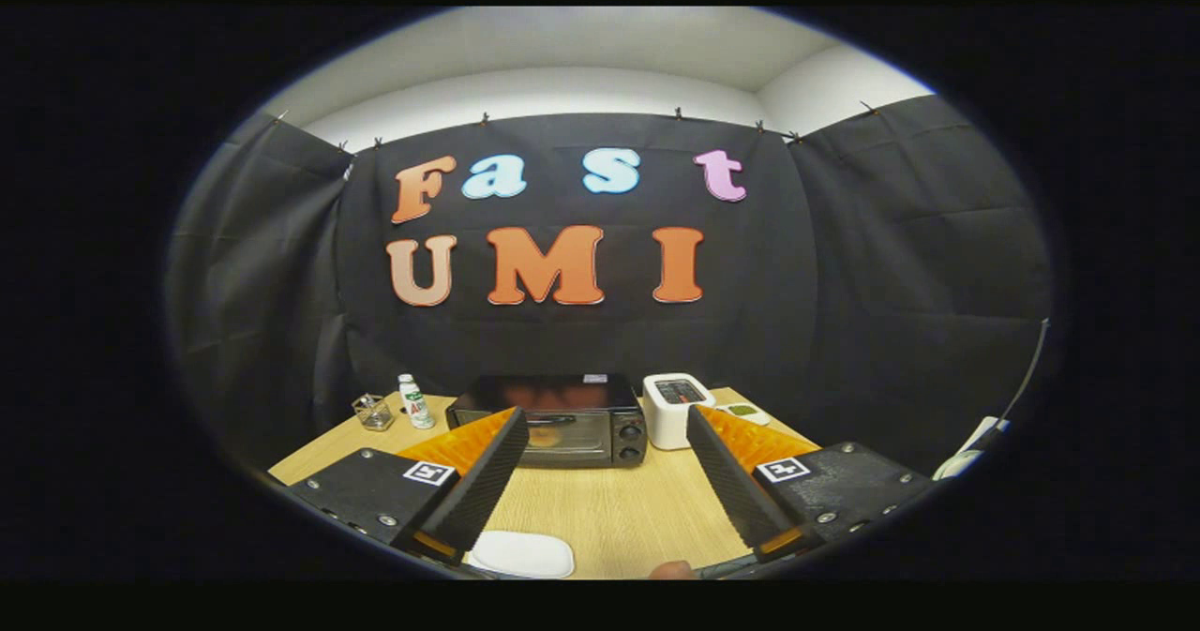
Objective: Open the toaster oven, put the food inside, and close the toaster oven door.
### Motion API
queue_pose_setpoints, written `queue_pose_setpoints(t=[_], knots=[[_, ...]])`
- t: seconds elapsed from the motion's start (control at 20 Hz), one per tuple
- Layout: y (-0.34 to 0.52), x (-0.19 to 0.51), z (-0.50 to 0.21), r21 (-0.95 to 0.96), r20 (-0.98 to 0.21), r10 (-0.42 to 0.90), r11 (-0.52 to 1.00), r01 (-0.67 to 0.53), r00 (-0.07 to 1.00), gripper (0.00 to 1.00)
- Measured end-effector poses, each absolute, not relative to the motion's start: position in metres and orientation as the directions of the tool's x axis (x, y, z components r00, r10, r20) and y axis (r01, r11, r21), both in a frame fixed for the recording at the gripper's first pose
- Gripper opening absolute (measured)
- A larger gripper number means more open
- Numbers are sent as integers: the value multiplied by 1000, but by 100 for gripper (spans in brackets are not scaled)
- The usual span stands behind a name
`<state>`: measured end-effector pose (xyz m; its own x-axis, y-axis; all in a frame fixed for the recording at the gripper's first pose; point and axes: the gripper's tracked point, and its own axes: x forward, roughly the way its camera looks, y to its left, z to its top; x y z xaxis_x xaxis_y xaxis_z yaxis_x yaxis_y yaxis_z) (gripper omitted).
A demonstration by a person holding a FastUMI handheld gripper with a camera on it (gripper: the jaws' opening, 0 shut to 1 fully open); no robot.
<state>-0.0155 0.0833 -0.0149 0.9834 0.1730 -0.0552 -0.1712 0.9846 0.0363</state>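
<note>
A: How does the tool (pixel 605 434) stand over the wooden tabletop (pixel 609 514)?

B: Spread wide, its two fingers (pixel 487 476) well apart, holding nothing and touching nothing. Each finger's mount carries a small square black-and-white marker (pixel 429 473).

A: And the toaster oven (pixel 553 420)?

B: Beyond the fingers, at the back of the tabletop against the booth's black cloth wall, door closed, two knobs (pixel 630 442) stacked on its right front. A white toaster (pixel 677 409) sits just beside it on the right, with a small white dish (pixel 743 413) further right.

A: Any writing to read?

B: A small white bottle (pixel 414 401) left of the oven bears a label, too small to make out. A clear glass (pixel 373 413) stands next to it. A white plate (pixel 522 553) lies near, low between the fingers.
</note>
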Motion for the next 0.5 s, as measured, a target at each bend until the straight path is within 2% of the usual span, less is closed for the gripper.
queue_pose_setpoints(t=[0.5], knots=[[83,-16,-22,42,-68,171,985,-168,983,100]])
